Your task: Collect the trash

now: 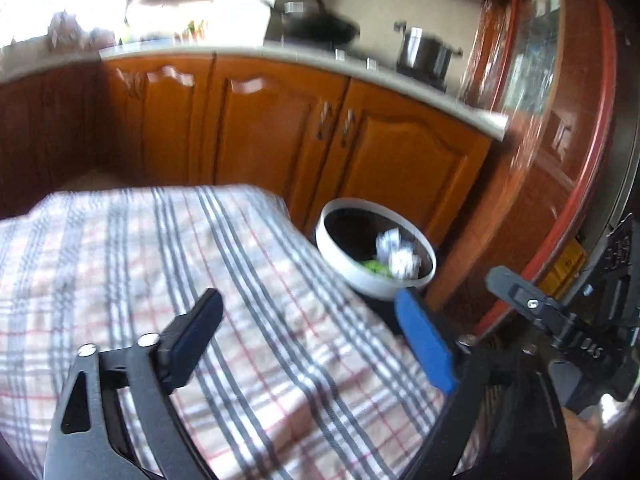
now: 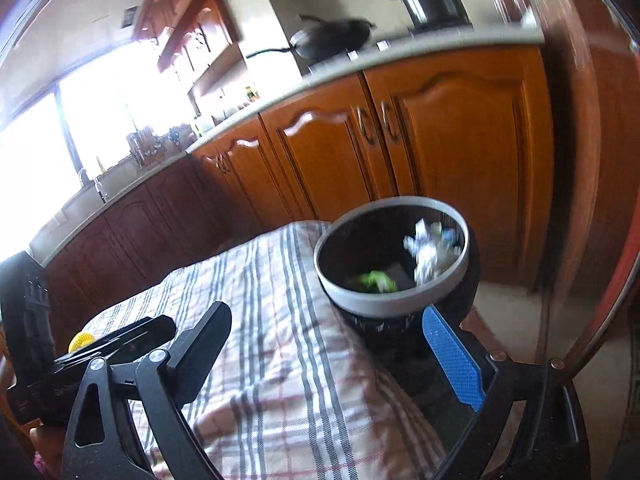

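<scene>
Nearest to us in the left wrist view, the left tongs (image 1: 308, 344) stand spread wide with nothing between them: one black finger, one finger faced with a blue pad (image 1: 426, 346). Their frame is cut off at the bottom edge. At the right edge of that view we see part of the right tongs (image 1: 532, 312), dark and angular, mostly out of frame.

In the right wrist view, the right tongs (image 2: 340, 354) are likewise spread and empty, pointing forward and somewhat downward. At lower left the other tool shows as a black shape, with a small yellow object (image 2: 81, 340) beside it that is too blurred to identify.

Under both tools lies a checked cloth (image 1: 168, 280), soft and rumpled, white with grey and red stripes, draped over a counter whose edges it hides.

Just beyond the cloth's far corner stands the trash bin (image 2: 360, 298), round, black-walled with a pale grey rim. Inside it lie crumpled white paper (image 2: 430, 250) and something green (image 2: 376, 280); both are smeared by motion blur.

Behind the bin we see glossy orange-brown wooden cabinets (image 1: 272, 128) with arched panel doors. Farthest off, on the pale worktop, sit a dark wok (image 1: 320, 26) and a steel pot (image 1: 426, 52), both blurred
</scene>
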`<state>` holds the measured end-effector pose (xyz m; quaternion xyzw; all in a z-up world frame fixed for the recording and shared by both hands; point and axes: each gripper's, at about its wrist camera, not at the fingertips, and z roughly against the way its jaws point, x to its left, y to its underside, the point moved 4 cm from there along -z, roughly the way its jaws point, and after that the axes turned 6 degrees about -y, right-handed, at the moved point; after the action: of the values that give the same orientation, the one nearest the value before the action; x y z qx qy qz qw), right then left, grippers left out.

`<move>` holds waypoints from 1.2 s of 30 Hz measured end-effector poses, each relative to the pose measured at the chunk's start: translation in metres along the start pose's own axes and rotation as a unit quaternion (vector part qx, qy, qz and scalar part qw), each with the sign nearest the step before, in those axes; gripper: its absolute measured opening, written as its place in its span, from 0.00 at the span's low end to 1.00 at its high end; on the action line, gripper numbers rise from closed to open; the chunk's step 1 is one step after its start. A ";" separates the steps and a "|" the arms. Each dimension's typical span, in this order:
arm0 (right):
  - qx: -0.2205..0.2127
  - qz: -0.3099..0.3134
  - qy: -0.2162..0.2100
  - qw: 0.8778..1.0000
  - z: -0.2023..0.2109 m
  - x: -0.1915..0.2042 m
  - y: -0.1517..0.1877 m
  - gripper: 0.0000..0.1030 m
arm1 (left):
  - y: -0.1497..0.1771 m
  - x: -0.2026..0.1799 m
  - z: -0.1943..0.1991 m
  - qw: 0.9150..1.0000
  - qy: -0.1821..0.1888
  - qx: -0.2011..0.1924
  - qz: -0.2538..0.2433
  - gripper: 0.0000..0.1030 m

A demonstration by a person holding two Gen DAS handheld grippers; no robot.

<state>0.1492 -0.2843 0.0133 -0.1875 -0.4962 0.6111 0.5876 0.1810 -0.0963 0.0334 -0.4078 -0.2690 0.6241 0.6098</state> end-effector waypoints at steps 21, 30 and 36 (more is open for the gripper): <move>-0.100 0.093 0.079 0.988 0.036 0.037 0.030 1.00 | 0.033 0.014 0.047 0.988 -0.106 -0.107 -0.046 1.00; -0.089 0.117 0.089 0.985 0.032 0.055 0.041 1.00 | 0.041 0.023 0.052 0.986 -0.121 -0.104 -0.051 1.00; -0.091 0.114 0.085 0.986 0.037 0.058 0.041 1.00 | 0.043 0.028 0.056 0.984 -0.133 -0.105 -0.052 1.00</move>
<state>0.0839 -0.2390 0.0157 -0.3469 -0.4730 0.6083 0.5347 0.1125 -0.0648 0.0220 -0.3689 -0.4324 0.6086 0.5537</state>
